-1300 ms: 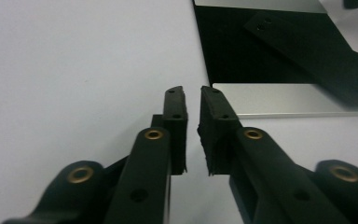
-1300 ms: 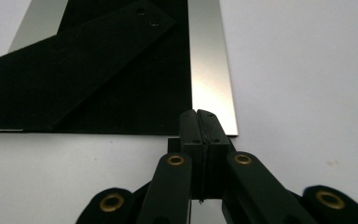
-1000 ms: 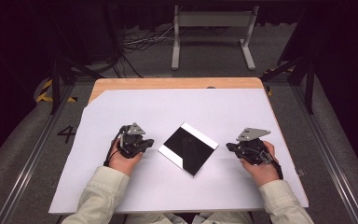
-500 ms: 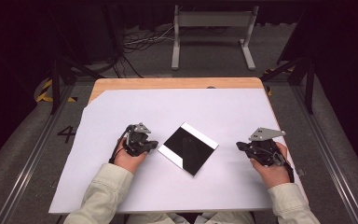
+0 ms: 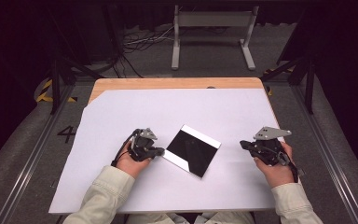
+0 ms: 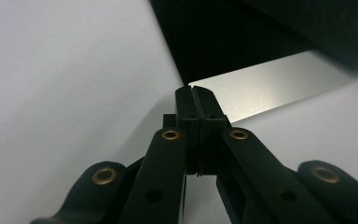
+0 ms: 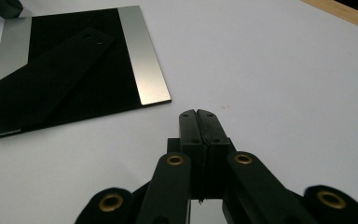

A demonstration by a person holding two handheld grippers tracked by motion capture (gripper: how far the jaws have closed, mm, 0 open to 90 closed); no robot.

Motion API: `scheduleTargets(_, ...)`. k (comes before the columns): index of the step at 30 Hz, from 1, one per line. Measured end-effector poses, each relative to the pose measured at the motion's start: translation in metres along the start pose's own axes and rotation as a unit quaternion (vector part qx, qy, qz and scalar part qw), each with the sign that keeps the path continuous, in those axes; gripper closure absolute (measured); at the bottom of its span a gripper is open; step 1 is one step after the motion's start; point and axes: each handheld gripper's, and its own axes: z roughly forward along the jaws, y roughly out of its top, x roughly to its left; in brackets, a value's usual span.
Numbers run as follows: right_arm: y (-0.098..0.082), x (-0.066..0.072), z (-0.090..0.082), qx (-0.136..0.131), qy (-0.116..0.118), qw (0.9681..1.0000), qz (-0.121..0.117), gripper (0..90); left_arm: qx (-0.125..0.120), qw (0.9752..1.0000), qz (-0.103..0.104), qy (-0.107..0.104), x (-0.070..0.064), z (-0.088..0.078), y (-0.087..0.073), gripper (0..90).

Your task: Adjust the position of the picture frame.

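A flat black panel with silver strips along two edges (image 5: 191,149) lies face down on the white sheet in the middle of the table; a black stand leg (image 7: 51,70) lies folded on its back. My left gripper (image 5: 161,151) rests at the panel's left edge, jaws shut, tips at the silver strip (image 6: 270,93) with nothing between them. My right gripper (image 5: 243,144) hovers to the right of the panel, apart from it, jaws shut and empty. In its own view the right gripper (image 7: 199,115) points toward the panel's near corner (image 7: 163,99).
A white sheet (image 5: 214,107) covers most of the wooden table (image 5: 168,83). Beyond the table stands a metal frame (image 5: 212,32) on a dark floor with cables. Dark rails run along both sides of the table.
My right hand has drawn away to the right of the panel and risen a little. The left hand and the panel stay where they were.
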Motion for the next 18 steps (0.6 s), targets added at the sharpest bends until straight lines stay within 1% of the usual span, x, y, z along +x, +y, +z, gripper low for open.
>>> scheduleTargets(1,0.0,0.0,0.0,0.0,0.0,1.0,0.0,89.7,0.003,1.0,0.003,-0.005,-0.003,0.001,0.001,90.0)
scheduleTargets(3,0.0,-0.001,-0.001,-0.001,-0.001,1.0,0.001,89.7,0.007,0.9999,0.01,-0.008,-0.008,0.002,0.003,90.0)
scheduleTargets(6,-0.001,-0.002,-0.002,-0.001,-0.001,1.0,0.003,89.7,0.013,0.9995,0.027,-0.012,-0.016,0.004,0.006,90.0)
scheduleTargets(7,-0.001,-0.003,-0.002,-0.001,-0.002,1.0,0.003,89.7,0.013,0.9995,0.027,-0.012,-0.016,0.004,0.006,90.0)
scheduleTargets(8,-0.001,-0.003,-0.002,-0.001,-0.001,1.0,0.003,89.7,0.016,0.9991,0.035,-0.017,-0.021,0.006,0.008,90.0)
scheduleTargets(9,-0.001,-0.003,-0.002,-0.001,-0.001,1.0,0.003,89.7,0.016,0.9991,0.035,-0.017,-0.021,0.006,0.008,90.0)
scheduleTargets(10,-0.001,-0.003,-0.003,-0.002,-0.001,1.0,0.005,89.7,0.018,0.9988,0.042,-0.02,-0.025,0.008,0.009,90.0)
scheduleTargets(14,-0.001,-0.004,-0.003,-0.002,-0.001,1.0,0.006,89.6,0.02,0.9984,0.046,-0.026,-0.031,0.01,0.011,90.0)
scheduleTargets(18,-0.001,-0.005,-0.004,-0.003,0.0,1.0,0.007,89.6,0.023,0.9973,0.059,-0.036,-0.039,0.013,0.012,90.0)
